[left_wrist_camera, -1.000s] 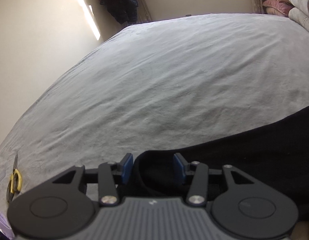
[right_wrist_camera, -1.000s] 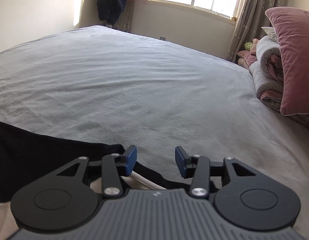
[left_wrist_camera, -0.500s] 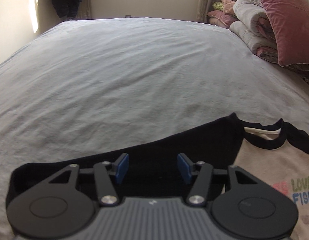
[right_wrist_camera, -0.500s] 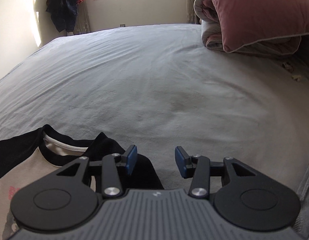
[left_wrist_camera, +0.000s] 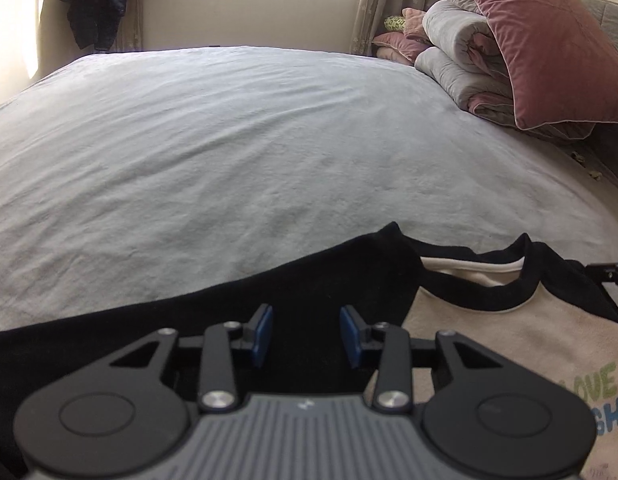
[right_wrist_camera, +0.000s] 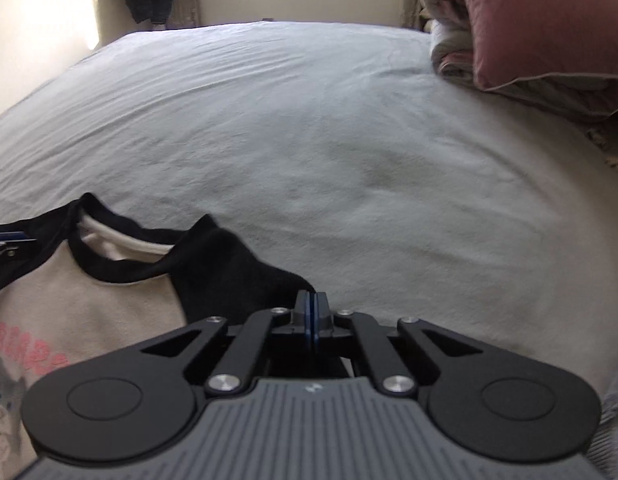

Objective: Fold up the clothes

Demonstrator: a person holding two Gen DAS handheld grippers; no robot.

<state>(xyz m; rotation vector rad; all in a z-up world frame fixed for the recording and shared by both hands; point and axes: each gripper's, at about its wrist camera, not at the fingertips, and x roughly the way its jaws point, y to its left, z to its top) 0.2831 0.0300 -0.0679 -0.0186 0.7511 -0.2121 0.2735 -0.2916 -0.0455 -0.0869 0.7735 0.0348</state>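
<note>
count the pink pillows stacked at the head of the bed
2 in the left wrist view: a big pink pillow leaning on the folded quilts, and a smaller one by the curtain. More may be hidden.

A cream shirt (left_wrist_camera: 489,332) with black sleeves and collar lies flat, print-up, on the bed.

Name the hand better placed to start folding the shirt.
Right. Its hand-held gripper is shut at the black sleeve edge; the left hand-held gripper, jaws closing, hangs over its sleeve, gripping nothing.
</note>
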